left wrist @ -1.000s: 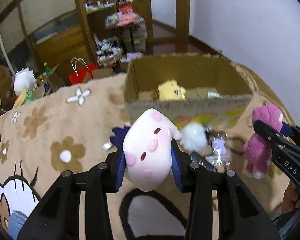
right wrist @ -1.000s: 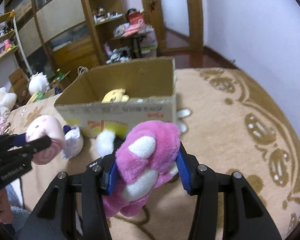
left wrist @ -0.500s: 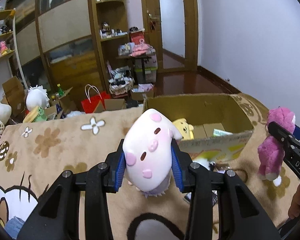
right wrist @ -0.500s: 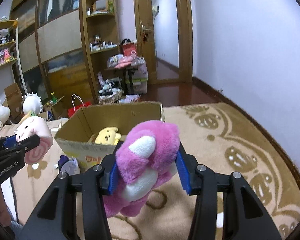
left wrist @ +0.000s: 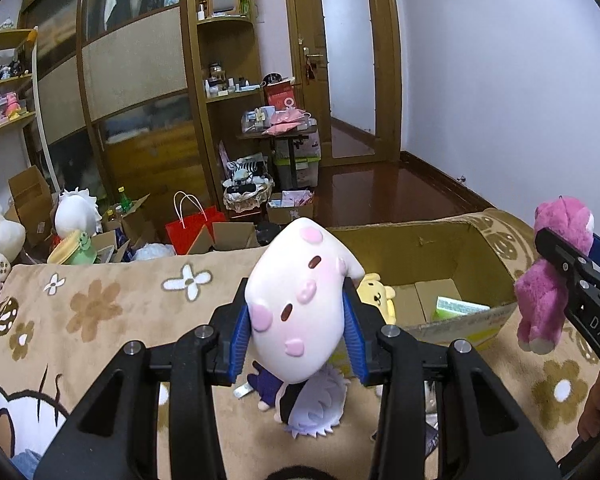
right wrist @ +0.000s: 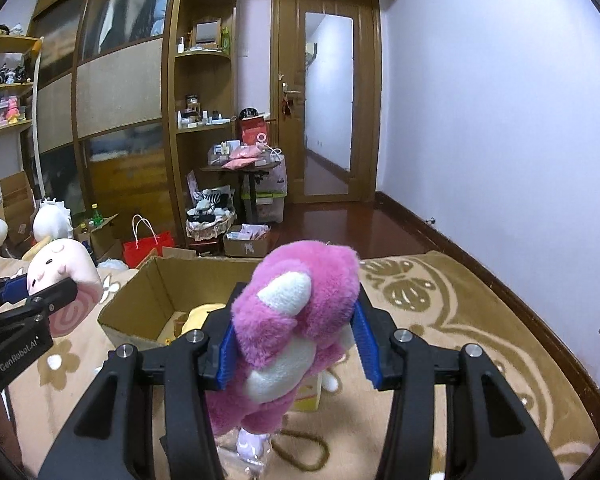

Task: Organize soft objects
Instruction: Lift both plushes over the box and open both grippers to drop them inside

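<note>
Cardboard box [left wrist: 440,248] holds green packet [left wrist: 458,306], visible from left wrist only.

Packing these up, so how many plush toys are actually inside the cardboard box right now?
1 visible: a yellow plush on the cardboard box floor, partly behind the held toy. More may be hidden.

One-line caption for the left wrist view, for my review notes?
Left hand-held gripper clamps a white-and-pink plush above the blanket, cardboard box ahead, pink bear at right.
</note>
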`<state>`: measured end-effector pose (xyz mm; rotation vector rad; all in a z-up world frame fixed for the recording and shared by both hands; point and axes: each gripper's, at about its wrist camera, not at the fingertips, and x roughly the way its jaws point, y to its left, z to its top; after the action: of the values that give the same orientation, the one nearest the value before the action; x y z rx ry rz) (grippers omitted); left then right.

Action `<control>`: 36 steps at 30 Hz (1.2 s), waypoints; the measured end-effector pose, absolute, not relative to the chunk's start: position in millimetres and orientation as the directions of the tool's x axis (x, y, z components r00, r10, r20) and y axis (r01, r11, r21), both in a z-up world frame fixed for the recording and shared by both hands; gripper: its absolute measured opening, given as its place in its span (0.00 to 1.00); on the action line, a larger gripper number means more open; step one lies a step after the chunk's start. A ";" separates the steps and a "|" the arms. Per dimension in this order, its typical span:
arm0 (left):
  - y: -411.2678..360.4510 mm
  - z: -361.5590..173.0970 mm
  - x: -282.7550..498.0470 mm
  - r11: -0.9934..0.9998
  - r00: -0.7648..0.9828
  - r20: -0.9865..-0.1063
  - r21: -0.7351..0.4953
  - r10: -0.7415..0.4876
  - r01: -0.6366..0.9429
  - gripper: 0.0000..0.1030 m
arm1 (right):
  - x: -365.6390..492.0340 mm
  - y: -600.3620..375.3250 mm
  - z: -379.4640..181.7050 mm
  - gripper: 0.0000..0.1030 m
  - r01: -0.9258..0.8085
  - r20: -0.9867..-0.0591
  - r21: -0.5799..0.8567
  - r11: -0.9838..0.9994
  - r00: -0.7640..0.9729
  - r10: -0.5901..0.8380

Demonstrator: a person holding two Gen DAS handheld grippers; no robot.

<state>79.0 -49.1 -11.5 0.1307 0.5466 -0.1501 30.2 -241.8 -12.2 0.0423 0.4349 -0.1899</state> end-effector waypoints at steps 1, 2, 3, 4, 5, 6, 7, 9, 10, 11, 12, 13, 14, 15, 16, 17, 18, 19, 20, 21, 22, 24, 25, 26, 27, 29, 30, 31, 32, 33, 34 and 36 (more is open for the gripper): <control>-50.4 -11.2 80.9 0.981 0.845 -0.523 0.083 -0.108 0.178 0.38 | 32.3 -240.9 -11.2 0.50 0.190 -0.417 -0.005 0.982 0.892 -0.175; -51.9 -10.3 84.6 0.980 0.844 -0.524 0.081 -0.115 0.183 0.38 | 35.1 -239.7 -9.9 0.50 0.187 -0.409 -0.013 0.982 0.895 -0.176; -51.7 -9.7 89.6 0.980 0.842 -0.526 0.072 -0.122 0.187 0.38 | 37.1 -239.4 -8.9 0.50 0.182 -0.404 -0.018 0.983 0.898 -0.173; -51.1 -9.5 94.3 0.980 0.839 -0.530 0.066 -0.127 0.190 0.38 | 39.5 -240.4 -8.9 0.50 0.173 -0.400 -0.020 0.985 0.901 -0.166; -51.9 -9.2 98.7 0.978 0.836 -0.534 0.067 -0.131 0.196 0.38 | 42.0 -239.7 -8.1 0.50 0.166 -0.398 -0.022 0.986 0.903 -0.161; -52.6 -9.1 101.3 0.978 0.836 -0.533 0.070 -0.131 0.198 0.38 | 44.9 -238.9 -7.3 0.50 0.158 -0.395 -0.027 0.987 0.905 -0.155; -52.8 -9.0 103.9 0.978 0.838 -0.531 0.074 -0.128 0.197 0.38 | 47.2 -238.5 -6.8 0.50 0.149 -0.392 -0.030 0.988 0.908 -0.149; -53.2 -8.0 109.9 0.977 0.843 -0.522 0.076 -0.130 0.197 0.38 | 52.0 -238.2 -5.9 0.50 0.133 -0.386 -0.033 0.991 0.912 -0.136; -54.0 -7.3 113.5 0.977 0.843 -0.520 0.075 -0.134 0.202 0.38 | 54.1 -238.0 -6.2 0.50 0.130 -0.385 -0.035 0.991 0.913 -0.133; -55.1 -6.3 115.8 0.976 0.845 -0.518 0.075 -0.137 0.204 0.38 | 57.3 -237.6 -6.9 0.50 0.123 -0.385 -0.037 0.992 0.914 -0.128; -56.6 -5.8 117.8 0.975 0.845 -0.516 0.077 -0.140 0.208 0.38 | 60.2 -237.4 -7.8 0.50 0.117 -0.387 -0.039 0.992 0.914 -0.124; -58.4 -5.3 120.6 0.974 0.846 -0.513 0.078 -0.144 0.213 0.38 | 62.3 -237.4 -8.8 0.50 0.113 -0.388 -0.041 0.993 0.914 -0.120; -60.2 -5.1 123.3 0.973 0.847 -0.512 0.080 -0.145 0.216 0.38 | 64.7 -237.5 -10.0 0.50 0.109 -0.390 -0.041 0.993 0.914 -0.117; -62.7 -5.7 125.6 0.972 0.847 -0.511 0.083 -0.148 0.221 0.38 | 66.6 -238.2 -11.9 0.50 0.102 -0.392 -0.040 0.994 0.913 -0.110; -65.0 -7.4 128.0 0.971 0.845 -0.513 0.087 -0.149 0.224 0.39 | 69.6 -238.7 -13.6 0.50 0.092 -0.395 -0.040 0.995 0.913 -0.100; -66.5 -8.9 130.4 0.970 0.843 -0.517 0.091 -0.147 0.225 0.39 | 71.9 -238.9 -15.0 0.50 0.089 -0.394 -0.043 0.995 0.914 -0.099; -68.2 -11.8 132.5 0.970 0.840 -0.524 0.094 -0.144 0.225 0.39 | 73.1 -239.9 -16.5 0.50 0.089 -0.396 -0.046 0.995 0.913 -0.100; -69.6 -14.7 134.6 0.969 0.835 -0.531 0.096 -0.143 0.227 0.39 | 76.1 -240.5 -17.9 0.50 0.088 -0.397 -0.050 0.995 0.912 -0.100; -71.2 -18.1 137.3 0.968 0.829 -0.540 0.095 -0.144 0.230 0.39 | 79.0 -241.3 -19.5 0.50 0.090 -0.397 -0.053 0.995 0.912 -0.103; -71.7 -20.2 139.0 0.968 0.826 -0.545 0.095 -0.143 0.231 0.39 | 81.3 -241.6 -20.2 0.50 0.091 -0.397 -0.054 0.994 0.912 -0.105; -71.1 -22.0 140.4 0.968 0.825 -0.547 0.096 -0.143 0.231 0.39 | 84.3 -243.2 -22.9 0.50 0.094 -0.400 -0.054 0.994 0.910 -0.108; -73.5 -24.6 141.8 0.966 0.822 -0.550 0.099 -0.147 0.239 0.39 | 87.8 -245.6 -26.3 0.50 0.098 -0.402 -0.040 0.994 0.909 -0.106; -75.4 -25.4 143.0 0.964 0.820 -0.552 0.100 -0.153 0.247 0.39 | 88.9 -247.1 -28.1 0.51 0.095 -0.405 -0.032 0.995 0.909 -0.100; -75.1 -25.8 143.3 0.963 0.819 -0.552 0.100 -0.157 0.251 0.39 | 89.7 -247.5 -29.3 0.51 0.091 -0.407 -0.029 0.995 0.909 -0.095; -76.6 -26.9 143.7 0.961 0.818 -0.552 0.102 -0.160 0.256 0.39 | 91.2 -247.8 -30.8 0.51 0.088 -0.409 -0.025 0.996 0.908 -0.090; -79.3 -30.0 146.3 0.958 0.814 -0.559 0.115 -0.155 0.261 0.40 | 95.1 -248.8 -33.6 0.51 0.079 -0.409 -0.024 0.997 0.909 -0.082; -80.1 -32.3 148.3 0.957 0.810 -0.567 0.118 -0.153 0.264 0.40 | 95.7 -249.1 -34.6 0.51 0.077 -0.410 -0.022 0.997 0.909 -0.079; -80.3 -34.6 150.4 0.957 0.803 -0.576 0.115 -0.154 0.266 0.40 | 96.9 -249.4 -35.5 0.51 0.071 -0.411 -0.018 0.997 0.909 -0.073; -79.2 -36.1 151.6 0.957 0.799 -0.581 0.111 -0.155 0.267 0.40 | 98.4 -249.4 -36.1 0.51 0.066 -0.413 -0.015 0.998 0.908 -0.067; -78.9 -37.9 153.2 0.958 0.793 -0.589 0.104 -0.158 0.268 0.40 | 99.1 -249.4 -37.5 0.51 0.055 -0.415 -0.010 0.998 0.908 -0.054; -78.5 -38.9 154.1 0.958 0.789 -0.593 0.100 -0.161 0.270 0.40 | 99.3 -248.7 -38.5 0.51 0.049 -0.416 -0.008 0.999 0.908 -0.048; -78.1 -40.9 156.1 0.957 0.784 -0.599 0.096 -0.163 0.273 0.41 | 100.3 -248.2 -39.5 0.51 0.040 -0.416 -0.005 0.999 0.908 -0.038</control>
<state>156.1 -78.1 -40.9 0.1821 0.6280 -0.2367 100.3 -248.2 -39.5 0.0033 0.4295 -0.0401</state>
